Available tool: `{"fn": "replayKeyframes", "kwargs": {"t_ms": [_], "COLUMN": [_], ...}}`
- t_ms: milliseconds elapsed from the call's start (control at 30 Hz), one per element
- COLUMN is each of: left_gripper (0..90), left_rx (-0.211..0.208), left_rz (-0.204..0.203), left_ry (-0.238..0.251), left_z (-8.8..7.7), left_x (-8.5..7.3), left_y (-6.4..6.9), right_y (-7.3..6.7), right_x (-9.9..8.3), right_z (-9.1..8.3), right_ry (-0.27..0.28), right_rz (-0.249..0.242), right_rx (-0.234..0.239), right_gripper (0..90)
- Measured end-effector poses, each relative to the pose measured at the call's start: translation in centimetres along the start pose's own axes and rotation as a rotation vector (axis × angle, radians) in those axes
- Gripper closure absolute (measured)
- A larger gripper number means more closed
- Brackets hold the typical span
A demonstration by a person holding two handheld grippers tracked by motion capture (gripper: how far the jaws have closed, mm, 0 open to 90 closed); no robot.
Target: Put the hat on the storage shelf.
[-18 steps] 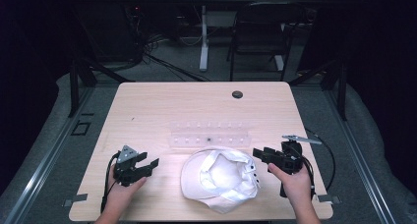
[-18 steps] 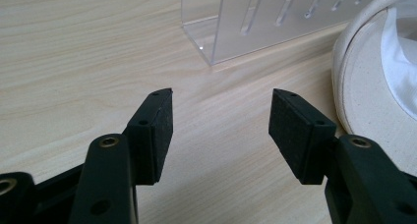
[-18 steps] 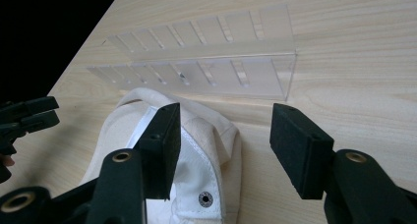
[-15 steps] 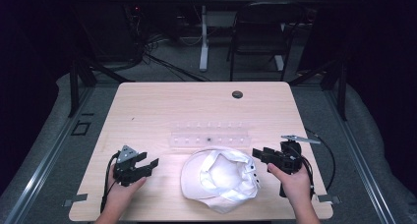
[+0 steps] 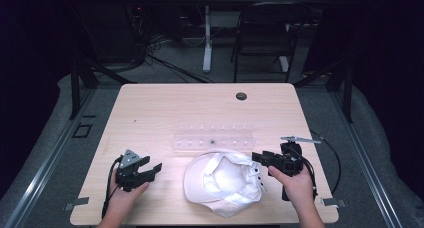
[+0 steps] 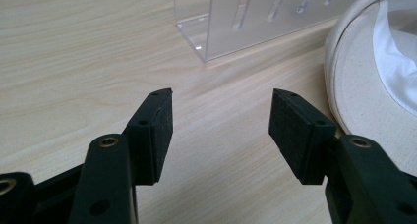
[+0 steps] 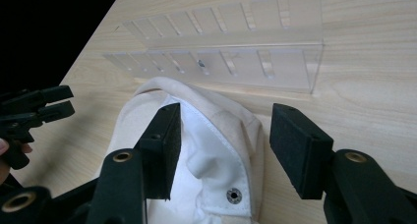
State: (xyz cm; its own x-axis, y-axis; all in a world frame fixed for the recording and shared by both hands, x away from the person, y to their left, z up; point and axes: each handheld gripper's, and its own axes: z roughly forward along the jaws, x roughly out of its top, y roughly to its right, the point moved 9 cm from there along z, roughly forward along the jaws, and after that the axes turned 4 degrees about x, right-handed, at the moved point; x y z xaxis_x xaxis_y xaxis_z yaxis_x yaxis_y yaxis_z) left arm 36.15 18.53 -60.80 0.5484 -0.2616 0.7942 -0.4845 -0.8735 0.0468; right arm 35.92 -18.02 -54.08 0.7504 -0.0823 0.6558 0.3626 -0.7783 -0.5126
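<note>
a: where's the soft white cotton cap [image 5: 223, 182]?

b: upside down on the pale wooden table [image 5: 165, 110], between the claws, its back edge just under the right claw [image 7: 223, 135], whose jaws stand apart, gripping nothing.

a: and the left claw [image 6: 221, 116]?

b: released too, cap off to its right. it looks light and floppy; pinch the stitched rim by the snap stud [image 7: 233, 195].

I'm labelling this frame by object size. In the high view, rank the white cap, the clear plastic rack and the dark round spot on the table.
1. white cap
2. clear plastic rack
3. dark round spot
</note>
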Motion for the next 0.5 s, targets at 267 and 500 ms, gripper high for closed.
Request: {"fn": "replayKeyframes", "kwargs": {"t_ms": [267,500], "left_gripper": [42.8,42.8], "left_rx": [0.009,0.010], "left_rz": [0.010,0.010], "left_ry": [-0.004,-0.007], "left_z": [-0.1,0.0], "left_x": [-0.2,-0.3], "left_y": [0.1,0.1], "right_y": [-1.2,-1.0], "right_x": [-0.8,-2.1], "right_z": [0.1,0.6], "right_ry": [-0.099,-0.178], "right_rz": [-0.025,0.003], "right_rx": [0.021,0.061], "right_gripper": [44.2,42.0]}}
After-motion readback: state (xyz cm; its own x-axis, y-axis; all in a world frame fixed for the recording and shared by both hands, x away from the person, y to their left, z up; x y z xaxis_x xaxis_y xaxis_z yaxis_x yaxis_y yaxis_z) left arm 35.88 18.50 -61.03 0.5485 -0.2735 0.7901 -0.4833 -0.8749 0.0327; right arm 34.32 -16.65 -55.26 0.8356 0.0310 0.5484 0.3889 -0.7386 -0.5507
